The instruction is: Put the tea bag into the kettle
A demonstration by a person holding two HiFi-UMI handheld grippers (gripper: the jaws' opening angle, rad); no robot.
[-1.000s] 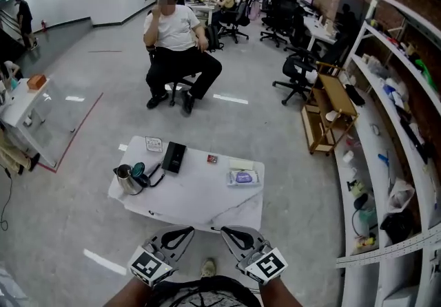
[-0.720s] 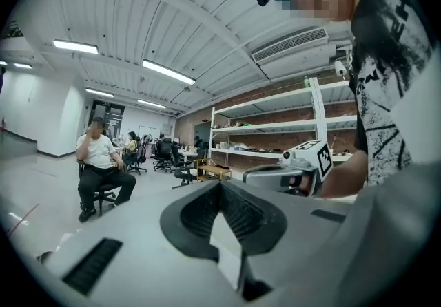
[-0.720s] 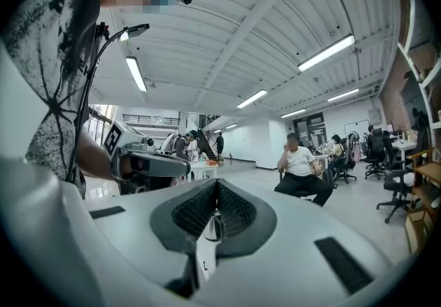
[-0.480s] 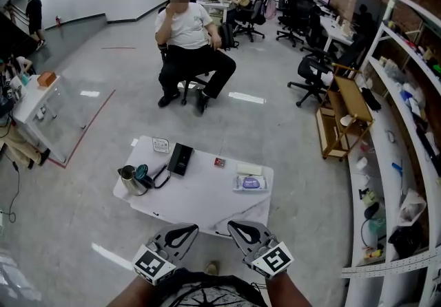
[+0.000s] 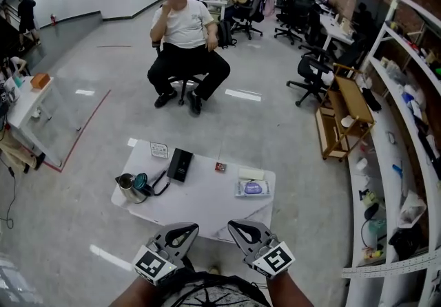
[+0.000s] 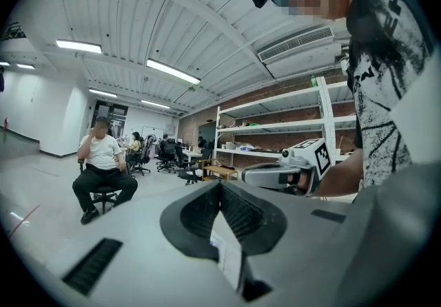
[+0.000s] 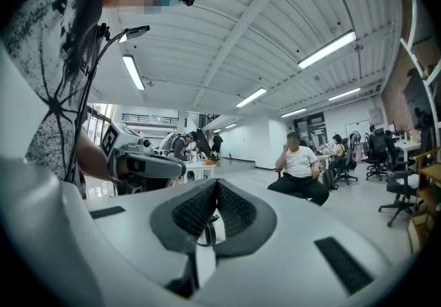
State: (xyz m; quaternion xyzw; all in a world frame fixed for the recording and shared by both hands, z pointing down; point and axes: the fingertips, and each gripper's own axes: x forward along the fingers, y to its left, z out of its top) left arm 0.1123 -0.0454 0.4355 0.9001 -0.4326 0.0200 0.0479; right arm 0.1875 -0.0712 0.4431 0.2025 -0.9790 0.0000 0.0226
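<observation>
On the low white marble-patterned table (image 5: 200, 197), which containers can you make out?

At its left end stands a small steel kettle (image 5: 125, 187) with a dark handle. A round teal disc (image 5: 140, 180) sits right against it, perhaps its lid. The head view shows the kettle too small to tell whether anything is inside.

Anything else that holds things?

A flat black rectangular box (image 5: 180, 164), closed, lies near the far edge. A clear packet of wipes with a purple label (image 5: 252, 188) lies towards the right end.

And the tea bag?

The small red square tea bag (image 5: 220, 167) lies flat on the table between the black box and the packet of wipes. It is well apart from the kettle and in no container.

How do the fingers stand?

Both grippers are held level, side by side, just short of the table's near edge. The left gripper (image 6: 220, 185) has its ribbed black pads meeting at the tips, with nothing clamped between them. The right gripper (image 7: 215, 183) is likewise closed tip to tip and holds nothing.
</observation>
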